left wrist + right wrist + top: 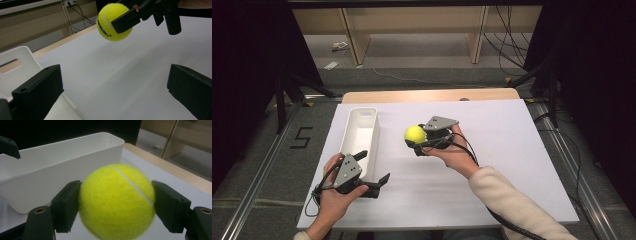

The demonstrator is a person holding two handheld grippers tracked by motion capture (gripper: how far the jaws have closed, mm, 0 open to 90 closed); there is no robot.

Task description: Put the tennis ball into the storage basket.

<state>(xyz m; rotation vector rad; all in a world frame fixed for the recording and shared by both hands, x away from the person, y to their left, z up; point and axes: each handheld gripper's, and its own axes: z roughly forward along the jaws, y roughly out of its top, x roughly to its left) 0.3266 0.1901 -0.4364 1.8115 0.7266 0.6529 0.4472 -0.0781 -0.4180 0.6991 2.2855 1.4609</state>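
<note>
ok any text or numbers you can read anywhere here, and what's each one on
"5": dark mark on the floor left of the table.
"...WASAKI": black print on the tennis ball held in the right gripper; the first letters curve out of sight, so the full brand cannot be read.
Nothing readable on the white bin or the left gripper.
</note>
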